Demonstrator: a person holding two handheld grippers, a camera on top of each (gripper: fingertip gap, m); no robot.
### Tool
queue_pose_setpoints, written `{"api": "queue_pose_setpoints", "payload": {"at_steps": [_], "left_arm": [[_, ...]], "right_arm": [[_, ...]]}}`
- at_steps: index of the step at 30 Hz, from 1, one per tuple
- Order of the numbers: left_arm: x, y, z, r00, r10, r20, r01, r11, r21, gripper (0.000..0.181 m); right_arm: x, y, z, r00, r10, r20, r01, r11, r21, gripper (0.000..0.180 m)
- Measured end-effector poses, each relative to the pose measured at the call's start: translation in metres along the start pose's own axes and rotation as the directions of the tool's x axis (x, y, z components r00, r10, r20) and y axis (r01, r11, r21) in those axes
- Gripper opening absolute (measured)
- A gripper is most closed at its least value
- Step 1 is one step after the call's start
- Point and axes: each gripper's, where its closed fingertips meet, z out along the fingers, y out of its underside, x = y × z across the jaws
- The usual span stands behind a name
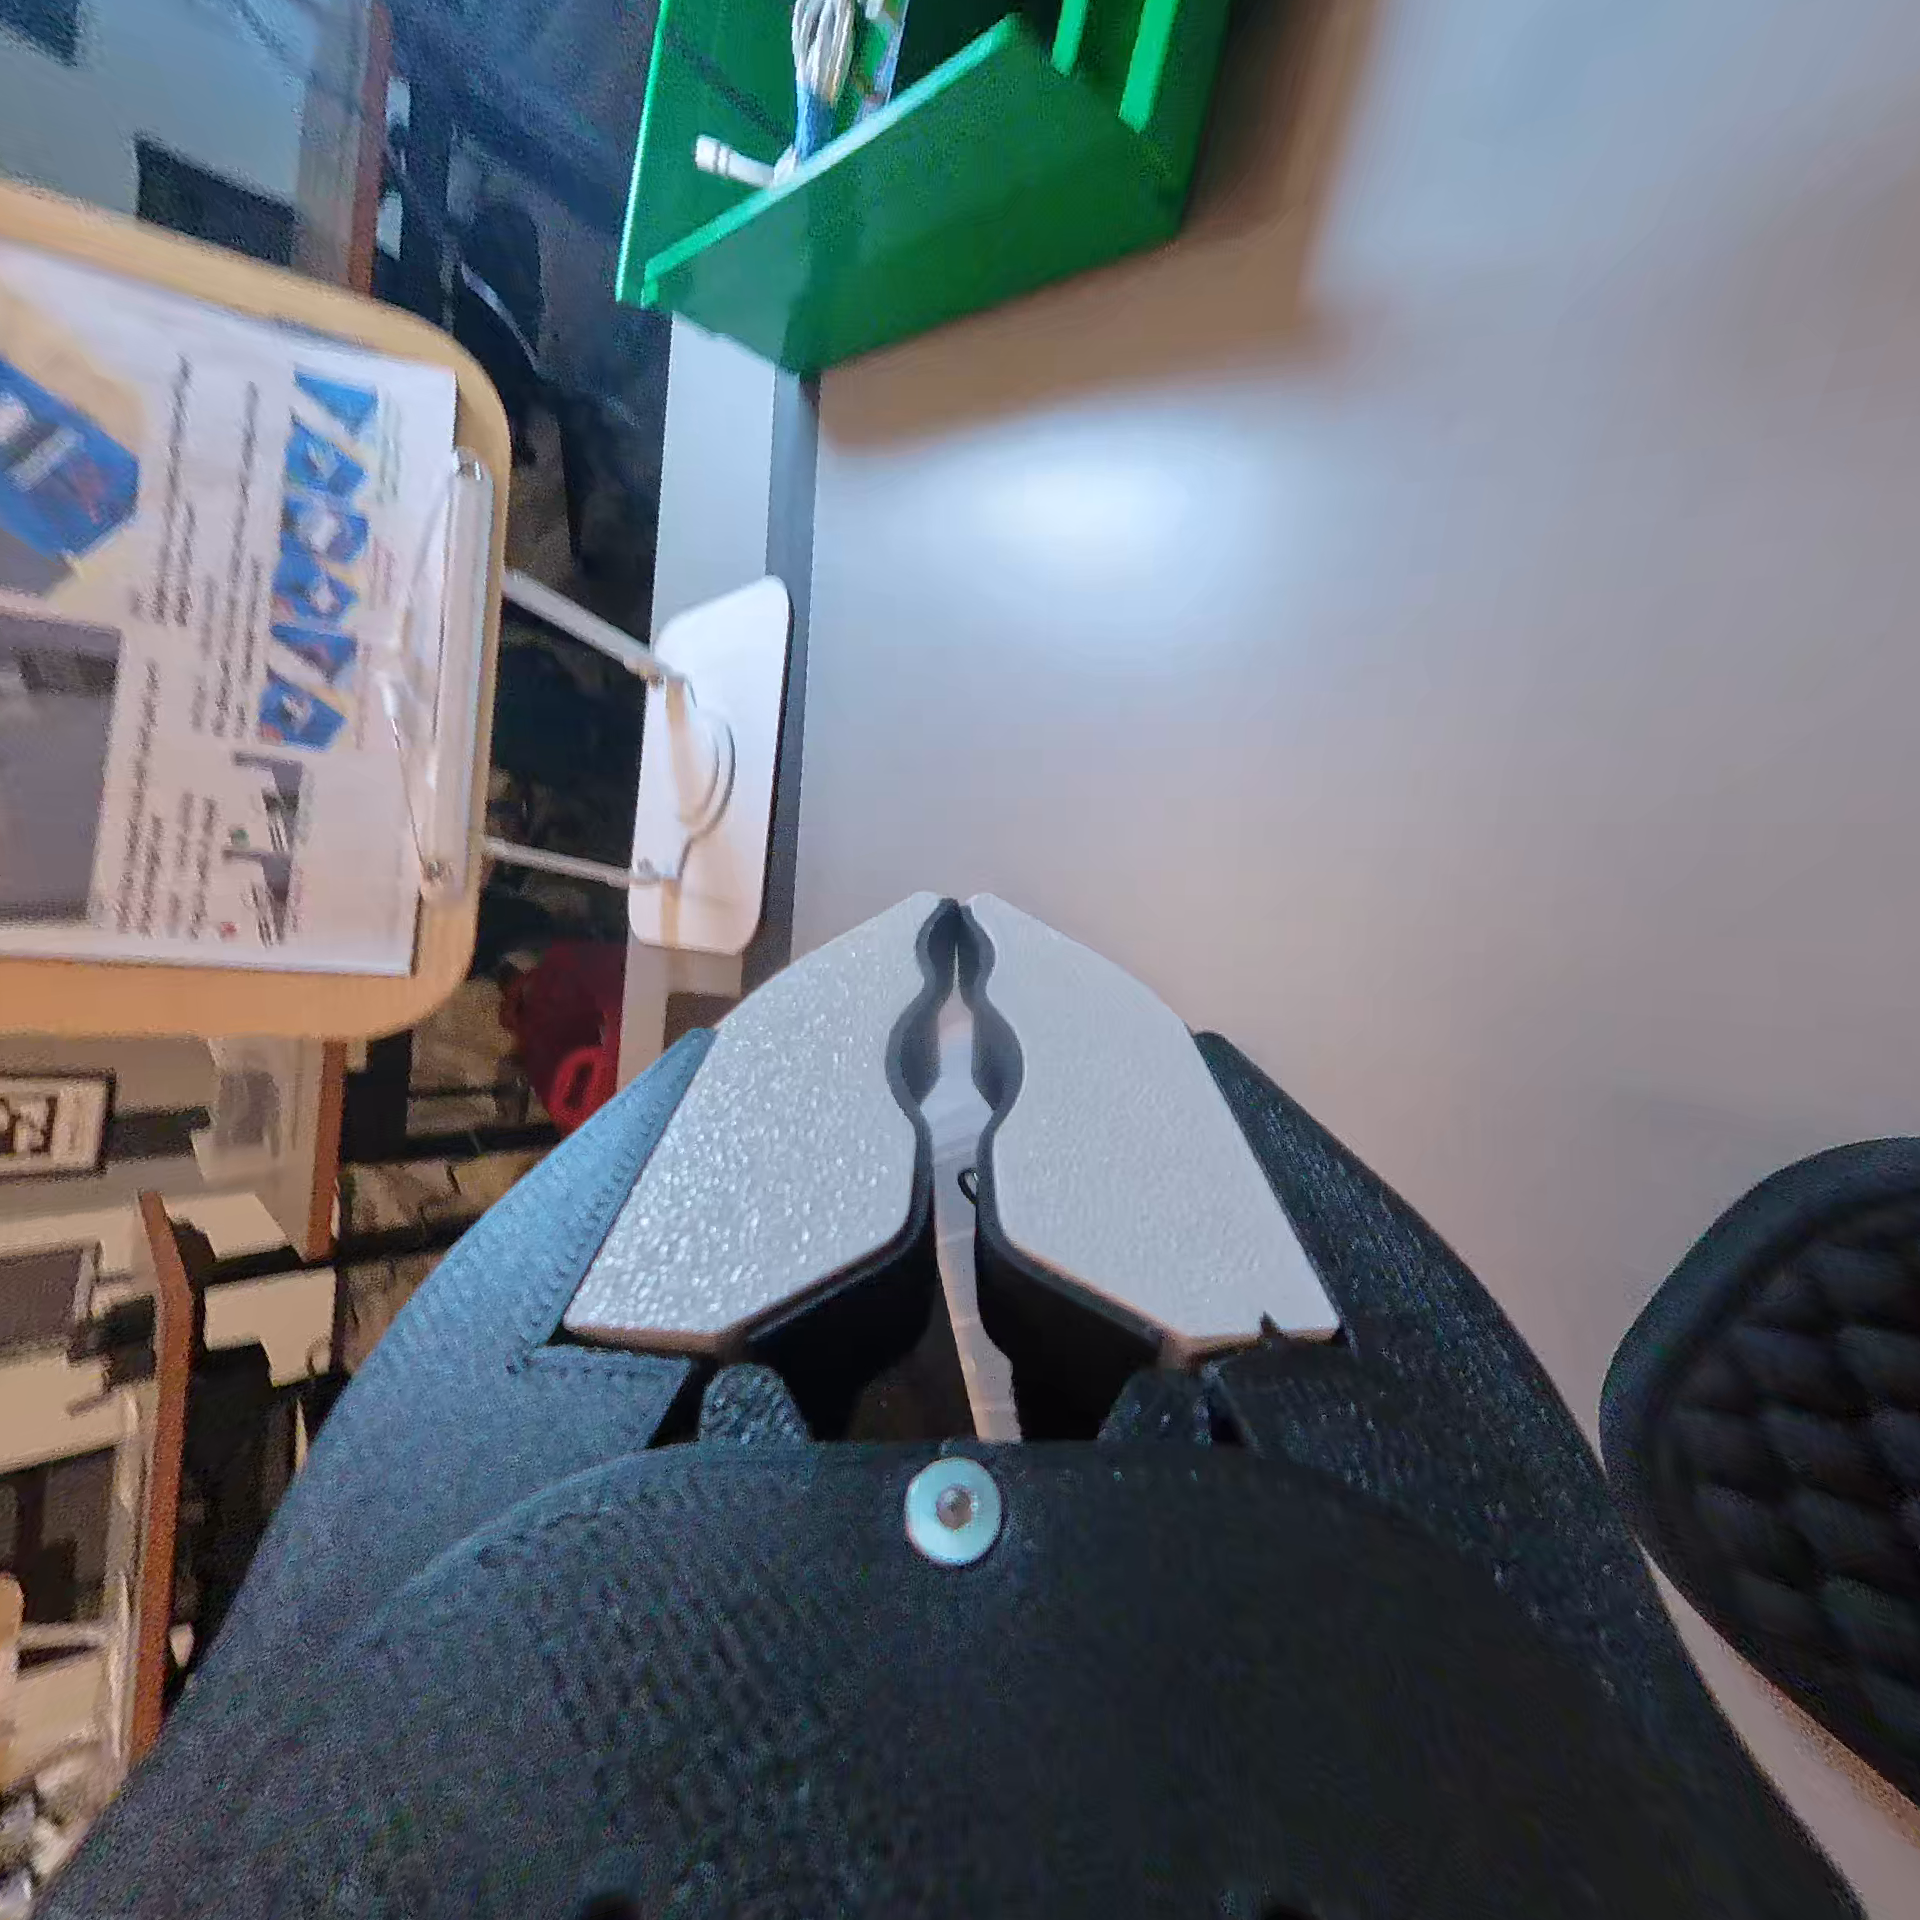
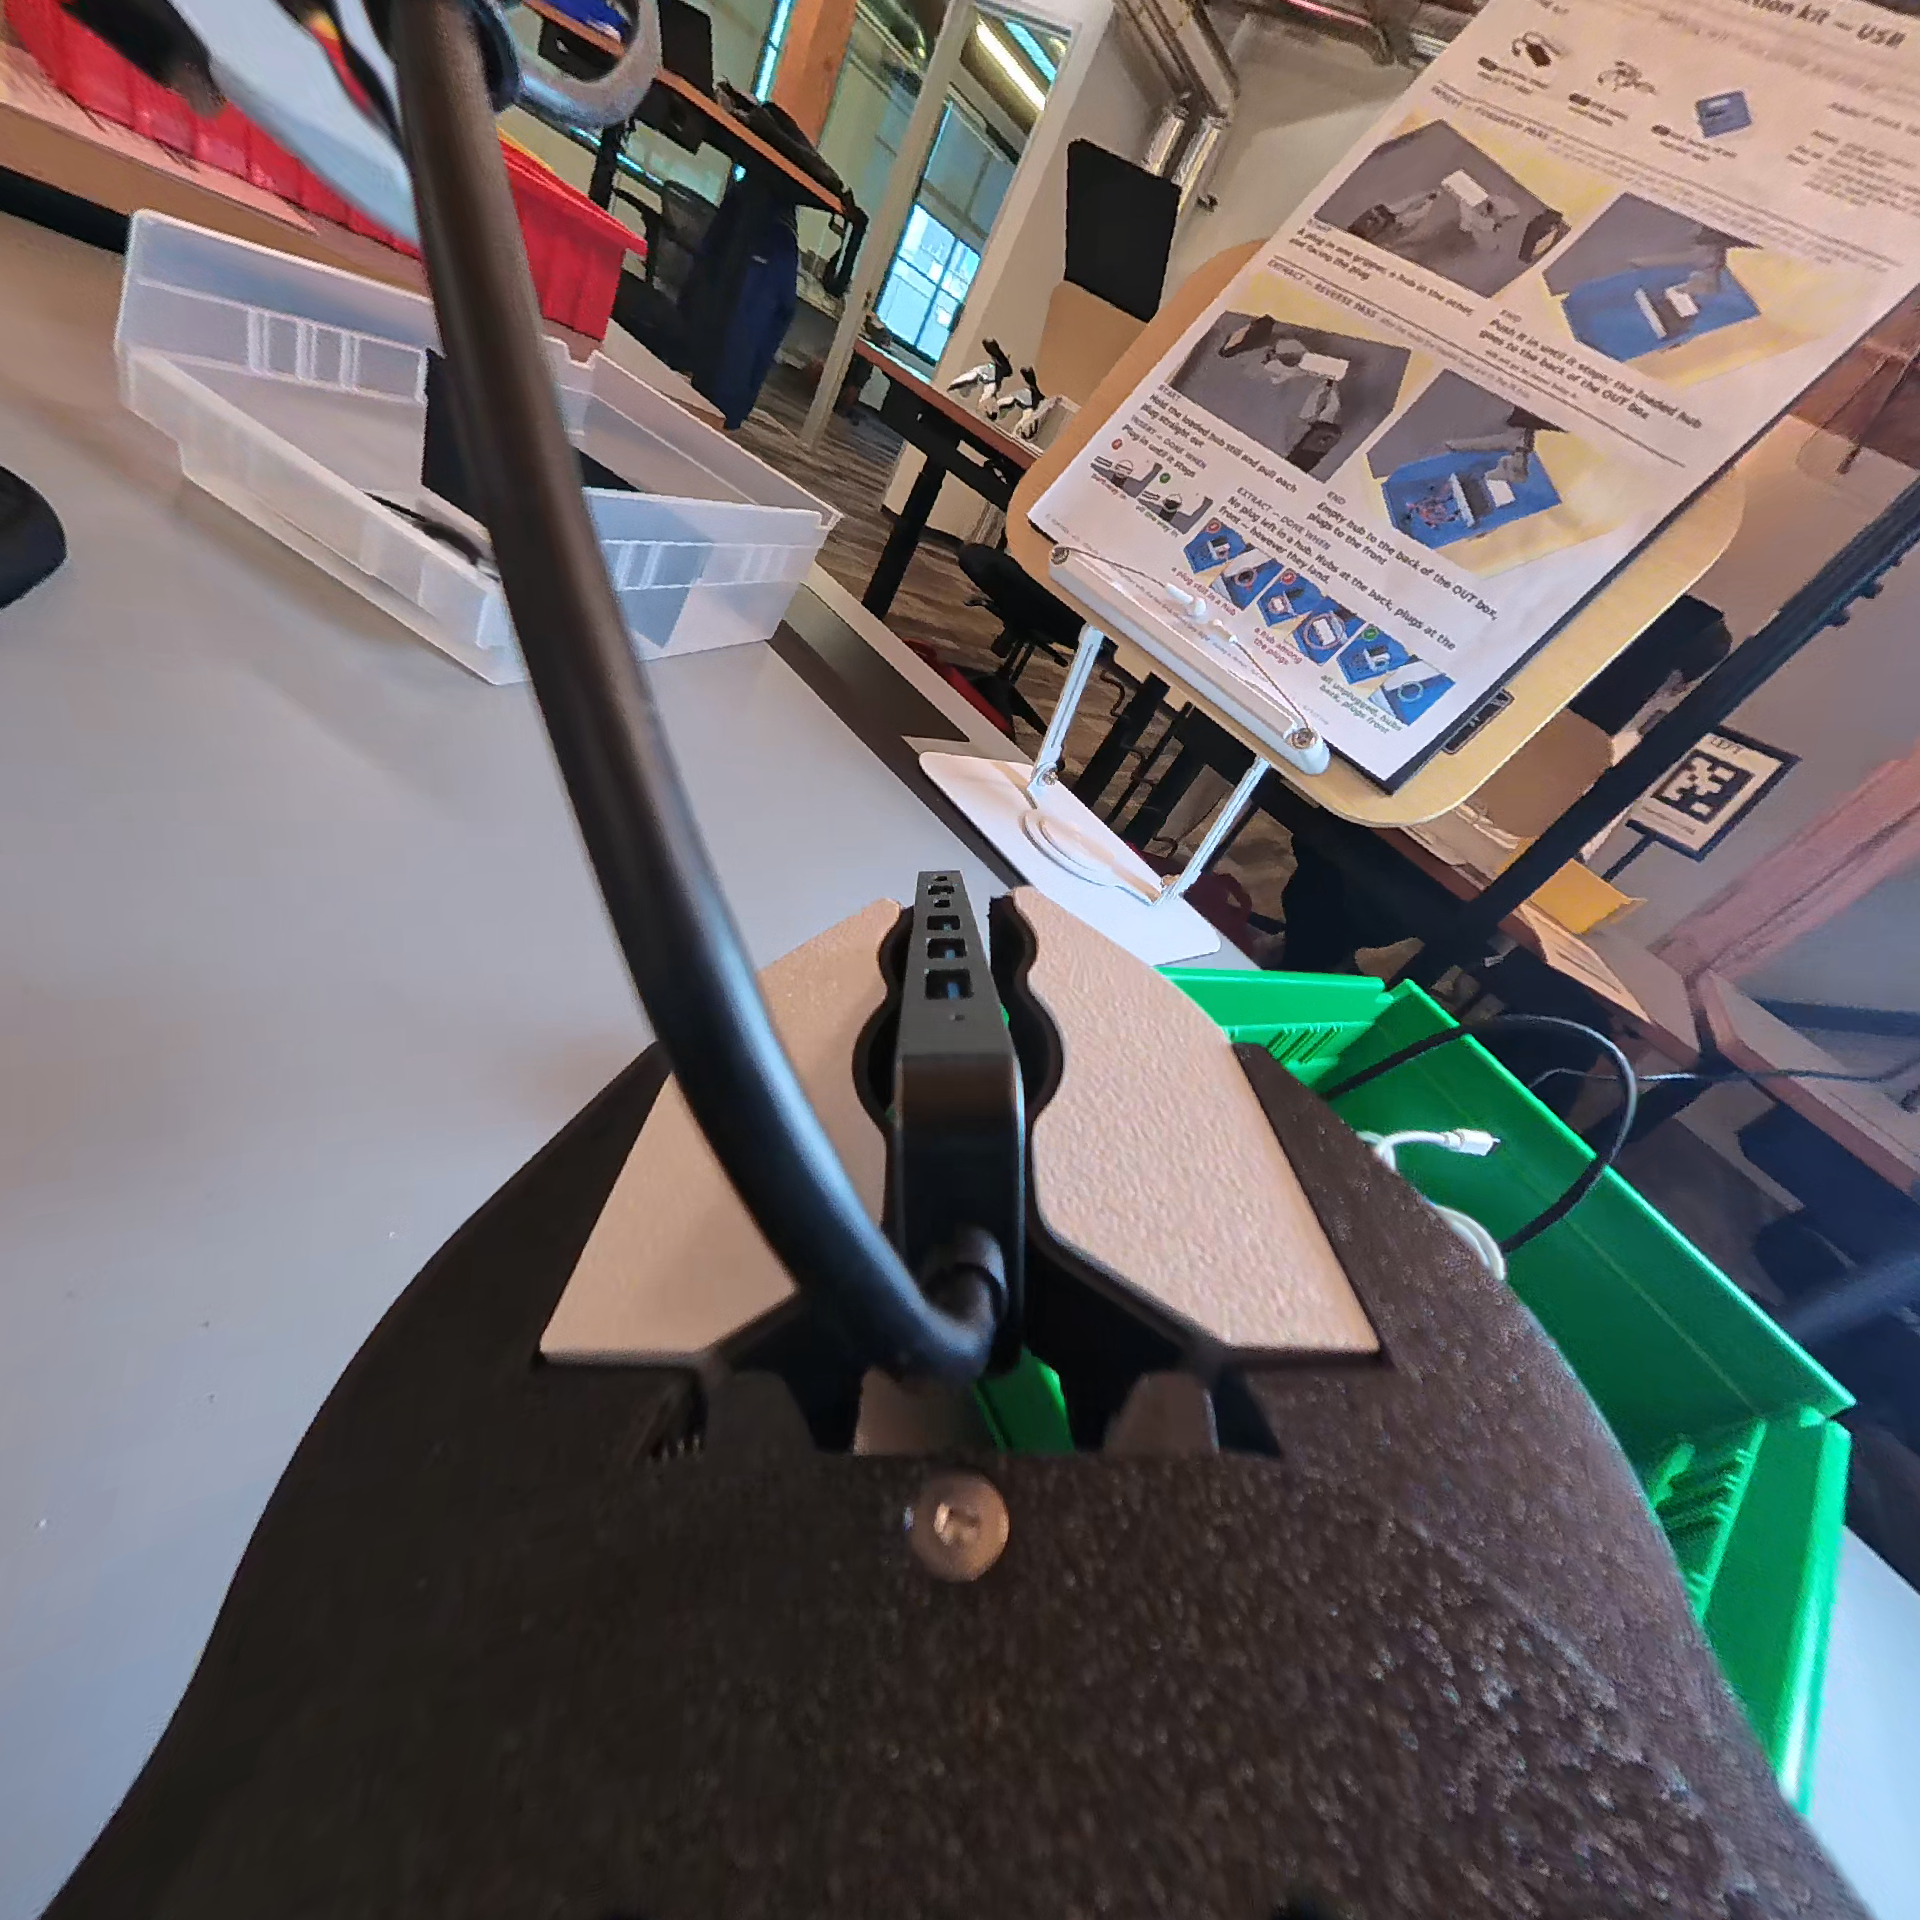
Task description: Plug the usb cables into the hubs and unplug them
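Observation:
My left gripper (image 1: 958,909) is shut on a white usb cable plug (image 1: 961,1226), which shows as a thin white strip between the grey fingers (image 1: 790,1132); its tip is hidden. My right gripper (image 2: 951,899) is shut on a black usb hub (image 2: 951,1029) held on edge, its row of ports facing up. The hub's thick black cable (image 2: 540,540) arcs up and away to the upper left. The green bin (image 2: 1621,1299) beside the right gripper holds white and black cables (image 2: 1455,1143).
The grey table (image 1: 1351,727) lies under both grippers. A green bin (image 1: 935,208) sits at its far end in the left wrist view. An instruction sheet on a white stand (image 2: 1081,831) stands at the table edge. A clear plastic tray (image 2: 416,457) and a red bin (image 2: 561,239) lie at the left. My right fingertips sit around 30 cm from my left ones.

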Motion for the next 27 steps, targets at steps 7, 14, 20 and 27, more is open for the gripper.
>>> {"api": "queue_pose_setpoints", "payload": {"at_steps": [7, 14, 20, 27], "left_arm": [[-0.010, 0.098, 0.019, 0.975, -0.207, -0.078, 0.179, 0.946, -0.270, 0.018], [0.035, 0.153, 0.064, 0.930, -0.248, -0.271, 0.141, 0.922, -0.362, 0.028], [0.033, 0.158, 0.074, 0.931, -0.266, -0.248, 0.173, 0.924, -0.341, 0.004], [-0.006, 0.119, 0.019, 0.960, -0.255, -0.117, 0.207, 0.925, -0.319, 0.004]], "right_arm": [[0.005, 0.008, 0.002, 0.996, 0.087, 0.012, -0.087, 0.996, -0.004, 0.015], [0.000, 0.012, 0.003, 0.996, 0.087, 0.027, -0.086, 0.996, -0.018, 0.015], [-0.009, 0.010, 0.003, 0.992, 0.092, 0.083, -0.090, 0.996, -0.018, 0.014], [-0.019, 0.003, 0.004, 0.987, 0.093, 0.129, -0.095, 0.995, 0.006, 0.014]]}}
